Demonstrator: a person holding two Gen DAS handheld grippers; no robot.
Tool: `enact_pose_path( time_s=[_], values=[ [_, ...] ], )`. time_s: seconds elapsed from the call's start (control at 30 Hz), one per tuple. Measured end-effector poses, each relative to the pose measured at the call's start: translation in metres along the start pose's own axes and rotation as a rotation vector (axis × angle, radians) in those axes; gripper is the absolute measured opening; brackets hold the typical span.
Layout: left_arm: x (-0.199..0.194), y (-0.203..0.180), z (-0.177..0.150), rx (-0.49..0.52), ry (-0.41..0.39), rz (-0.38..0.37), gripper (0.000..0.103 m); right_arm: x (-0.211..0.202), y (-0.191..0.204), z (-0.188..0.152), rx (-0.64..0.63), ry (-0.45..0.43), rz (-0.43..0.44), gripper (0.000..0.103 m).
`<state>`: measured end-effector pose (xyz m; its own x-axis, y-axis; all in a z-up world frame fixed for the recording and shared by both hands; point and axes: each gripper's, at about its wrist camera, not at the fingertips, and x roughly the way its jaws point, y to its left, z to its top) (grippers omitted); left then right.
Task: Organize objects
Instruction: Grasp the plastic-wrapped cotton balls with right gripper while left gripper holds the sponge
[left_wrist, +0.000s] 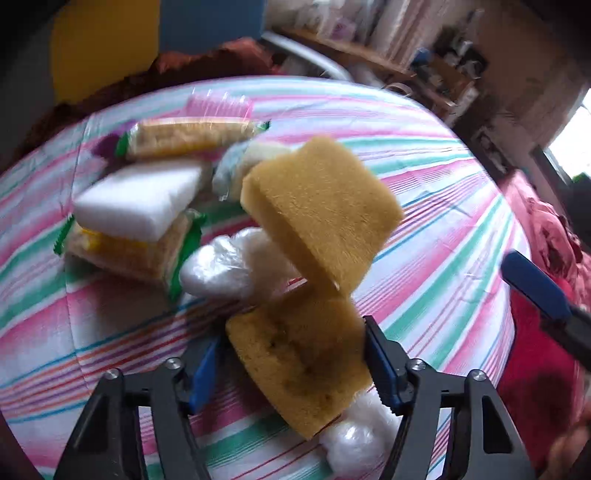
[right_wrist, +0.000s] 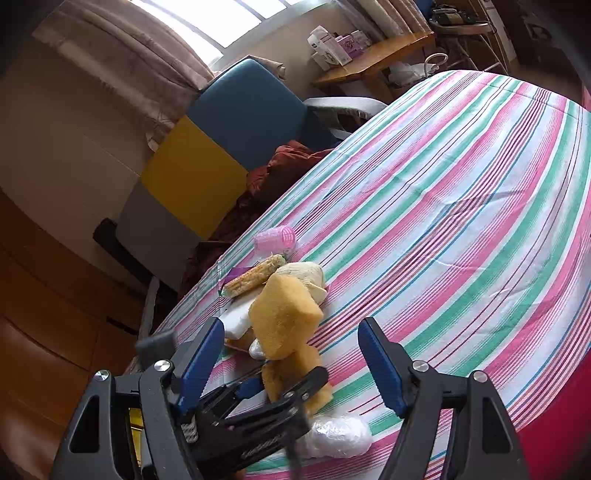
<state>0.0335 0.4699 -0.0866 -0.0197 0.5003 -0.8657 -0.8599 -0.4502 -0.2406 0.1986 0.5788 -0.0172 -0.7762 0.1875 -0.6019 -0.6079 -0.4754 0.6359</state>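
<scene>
My left gripper is shut on a yellow sponge just above the striped bedsheet, its blue pads pressing both sides. A second yellow sponge stands tilted on top of the held one and touches it. The right wrist view shows the same pair of sponges with the left gripper's black fingers on the lower one. My right gripper is open and empty, a little behind the sponges. One of its blue fingers shows at the right edge of the left wrist view.
A white foam block lies on a wrapped yellow pack. Another wrapped pack, a pink hair roller and a pale bundle lie behind. Clear plastic bags sit beside the sponges. Red bedding borders the sheet.
</scene>
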Motion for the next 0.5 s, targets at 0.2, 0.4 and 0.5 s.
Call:
enact_pose_path(
  time_s=[0.2,0.4,0.5],
  values=[
    [-0.023,0.021,-0.028,0.02,0.002,-0.04,0.061,0.004,0.0,0.001,-0.003,0.02,-0.023,0.076],
    [-0.052,0.051,-0.064,0.002,0.001,-0.045,0.061,0.018,0.006,-0.001,-0.049,0.102,-0.069,0.076],
    [-0.065,0.062,-0.081,-0.003,-0.006,-0.038,0.061,0.029,0.011,-0.004,-0.091,0.168,-0.095,0.076]
  ],
)
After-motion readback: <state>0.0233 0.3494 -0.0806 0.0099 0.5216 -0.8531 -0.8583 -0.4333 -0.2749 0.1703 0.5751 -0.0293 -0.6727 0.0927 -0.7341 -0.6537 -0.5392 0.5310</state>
